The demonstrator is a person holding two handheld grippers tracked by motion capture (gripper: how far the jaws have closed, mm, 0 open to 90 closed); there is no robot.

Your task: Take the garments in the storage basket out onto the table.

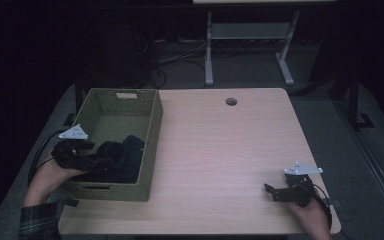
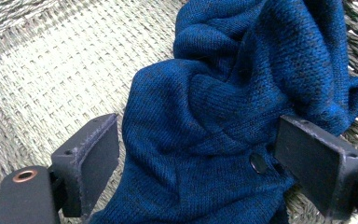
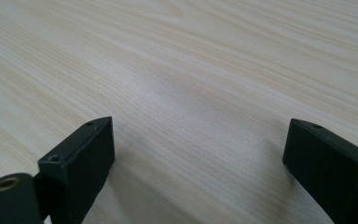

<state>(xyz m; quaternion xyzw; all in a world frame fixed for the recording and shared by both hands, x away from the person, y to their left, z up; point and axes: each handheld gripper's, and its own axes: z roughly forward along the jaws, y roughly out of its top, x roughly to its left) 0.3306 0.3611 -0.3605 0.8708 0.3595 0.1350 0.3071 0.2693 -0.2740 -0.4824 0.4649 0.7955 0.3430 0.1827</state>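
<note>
Dim room — grey floor (image 1: 330,125), white-legged desk (image 1: 250,30) behind.

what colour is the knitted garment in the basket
Deep blue with darker flecks; the knitted garment shows best in the left gripper view.

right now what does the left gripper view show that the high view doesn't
Left gripper view alone: the blue knit garment up close, with its ribbed texture, a small dark button, and the left tongs open with the cloth between the jaws, apart from the left one.

High view alone: the whole wicker basket at the left of the wooden table, the table's round hole, the right tongs over bare wood, the person's hands, and a desk frame beyond.

Both: the garment lying in the basket and the left tongs reaching into it.
</note>
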